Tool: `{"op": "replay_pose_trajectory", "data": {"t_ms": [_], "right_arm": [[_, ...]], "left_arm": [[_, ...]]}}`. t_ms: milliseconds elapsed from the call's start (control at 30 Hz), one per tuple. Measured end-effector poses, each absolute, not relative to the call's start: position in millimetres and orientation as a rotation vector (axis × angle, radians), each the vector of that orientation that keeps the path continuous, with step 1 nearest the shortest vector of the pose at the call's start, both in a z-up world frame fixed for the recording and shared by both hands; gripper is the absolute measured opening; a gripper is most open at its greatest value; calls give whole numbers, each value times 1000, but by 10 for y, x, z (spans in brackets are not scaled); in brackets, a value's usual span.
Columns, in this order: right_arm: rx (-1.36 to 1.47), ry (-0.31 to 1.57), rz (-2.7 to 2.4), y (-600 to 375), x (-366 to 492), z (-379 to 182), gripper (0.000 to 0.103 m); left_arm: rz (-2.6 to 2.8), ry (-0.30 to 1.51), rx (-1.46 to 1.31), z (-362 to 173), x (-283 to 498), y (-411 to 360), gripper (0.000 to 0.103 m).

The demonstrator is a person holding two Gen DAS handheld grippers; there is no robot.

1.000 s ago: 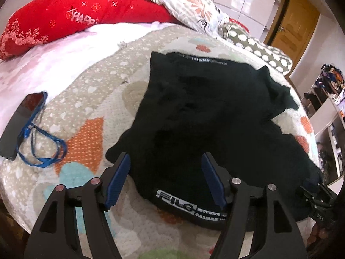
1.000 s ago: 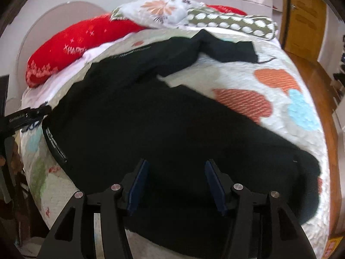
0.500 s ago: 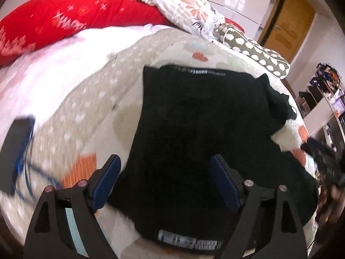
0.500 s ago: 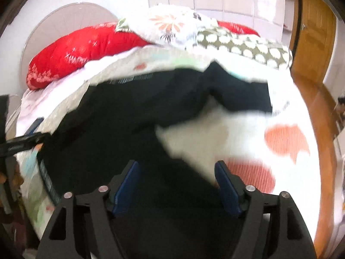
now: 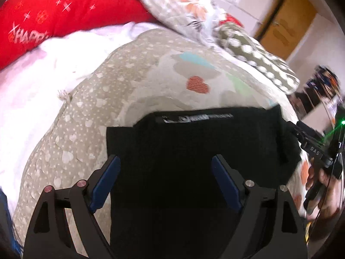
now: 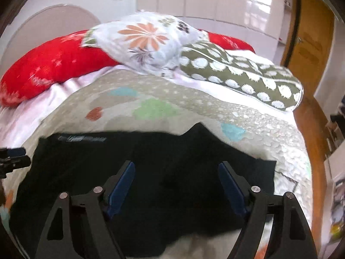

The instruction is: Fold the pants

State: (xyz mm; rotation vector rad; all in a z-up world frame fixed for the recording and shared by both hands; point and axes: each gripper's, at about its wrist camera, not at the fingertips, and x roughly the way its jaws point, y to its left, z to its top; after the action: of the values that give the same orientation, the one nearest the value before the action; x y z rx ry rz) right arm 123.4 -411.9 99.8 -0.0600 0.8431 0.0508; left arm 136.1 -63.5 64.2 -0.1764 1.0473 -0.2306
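Observation:
The black pants (image 5: pixel 194 151) lie spread on the patterned quilt (image 5: pixel 107 90), with a white-lettered waistband (image 5: pixel 197 117) at their far edge. My left gripper (image 5: pixel 166 180) is open and empty, above the pants' left part. My right gripper (image 6: pixel 176 185) is open and empty above the pants (image 6: pixel 172 157), near a raised fold at their far right edge. The right gripper also shows at the right edge of the left wrist view (image 5: pixel 312 149). Both views are motion-blurred.
A red pillow (image 5: pixel 54 15), a floral pillow (image 6: pixel 144 41) and a green dotted pillow (image 6: pixel 241 75) lie at the head of the bed. A wooden door (image 6: pixel 310 41) stands at the far right. The wooden bed edge (image 6: pixel 312 129) runs along the right.
Both grippers have moved forward over the pants toward the head of the bed. The near waistband and the phone with its blue cord have left the left wrist view. Both stay open.

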Motion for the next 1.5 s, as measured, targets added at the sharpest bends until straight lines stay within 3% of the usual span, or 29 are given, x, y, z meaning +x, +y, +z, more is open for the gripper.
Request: {"op": "replay_pose_trajectory", "data": {"t_ms": [67, 133, 167, 200, 367, 633, 933, 1333, 1400, 1467, 1500], "right_arm": [[-64, 862, -1, -4173, 1466, 881, 81], [-74, 899, -31, -4226, 1699, 730, 74], [-72, 932, -51, -4258, 1800, 649, 42], [-53, 960, -48, -4288, 1858, 593, 2], [29, 872, 57, -4347, 1555, 825, 3], [19, 666, 239, -4343, 71, 1441, 2], [48, 711, 314, -4251, -1184, 1038, 2], [167, 755, 302, -4348, -1393, 692, 2], [168, 741, 297, -4362, -1412, 731, 2], [171, 726, 293, -4386, -1440, 793, 2], [169, 715, 286, -4405, -1461, 835, 2]], "left_arm": [[-236, 1065, -213, 627, 1343, -625, 87], [-246, 1057, -219, 650, 1286, -618, 87], [-243, 1047, -204, 673, 1242, -620, 87], [-241, 1039, -186, 690, 1205, -622, 87], [-262, 1024, -159, 728, 1123, -611, 87], [-359, 1038, -432, 697, 976, -508, 87], [-376, 1022, -596, 594, 567, -438, 97], [-314, 1001, -587, 439, 550, -478, 97], [-305, 981, -557, 464, 555, -506, 82], [-302, 975, -505, 522, 548, -535, 26], [-310, 972, -478, 557, 530, -547, 18]]}}
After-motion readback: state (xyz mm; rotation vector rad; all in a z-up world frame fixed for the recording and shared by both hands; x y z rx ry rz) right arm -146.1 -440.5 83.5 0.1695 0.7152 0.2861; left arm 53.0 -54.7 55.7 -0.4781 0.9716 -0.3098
